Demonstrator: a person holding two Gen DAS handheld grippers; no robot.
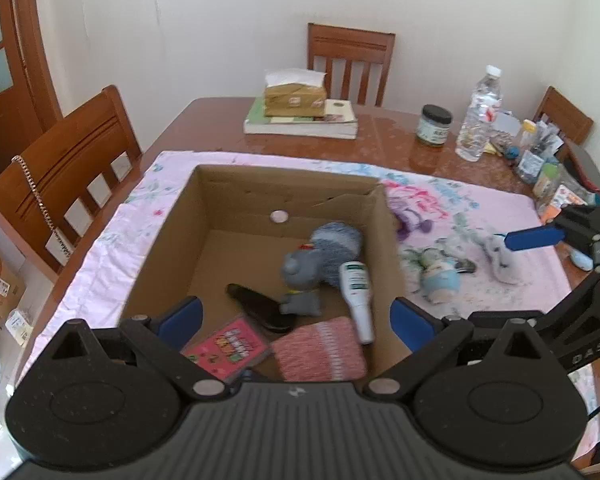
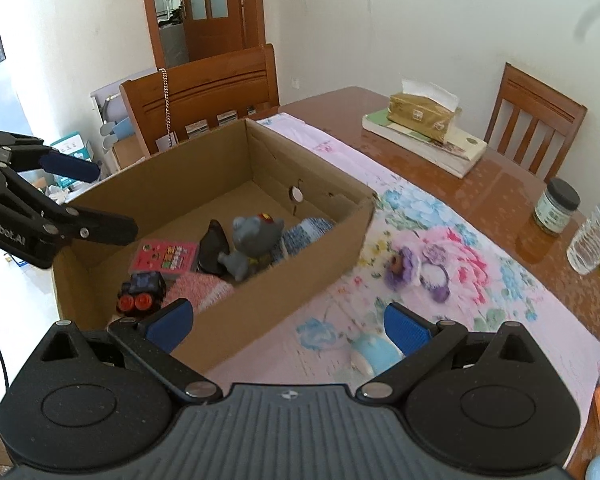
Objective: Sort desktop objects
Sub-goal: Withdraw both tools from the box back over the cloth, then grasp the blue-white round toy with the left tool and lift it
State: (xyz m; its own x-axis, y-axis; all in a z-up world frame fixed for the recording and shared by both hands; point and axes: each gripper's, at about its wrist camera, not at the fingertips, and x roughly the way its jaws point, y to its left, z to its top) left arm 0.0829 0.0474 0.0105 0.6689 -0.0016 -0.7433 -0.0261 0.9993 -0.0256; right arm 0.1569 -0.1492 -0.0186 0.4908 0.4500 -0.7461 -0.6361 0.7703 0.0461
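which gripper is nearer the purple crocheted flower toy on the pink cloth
Right. The right gripper hovers over the cloth just short of the purple crocheted flower toy; the left gripper hovers over the cardboard box.

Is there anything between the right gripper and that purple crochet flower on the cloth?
Nothing visible blocks it. The purple crochet flower lies on bare cloth ahead of the open right gripper. A light blue toy sits low by its right finger, off the direct line.

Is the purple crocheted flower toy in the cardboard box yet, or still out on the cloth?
Out. The purple crocheted flower toy lies on the floral cloth, outside the cardboard box.
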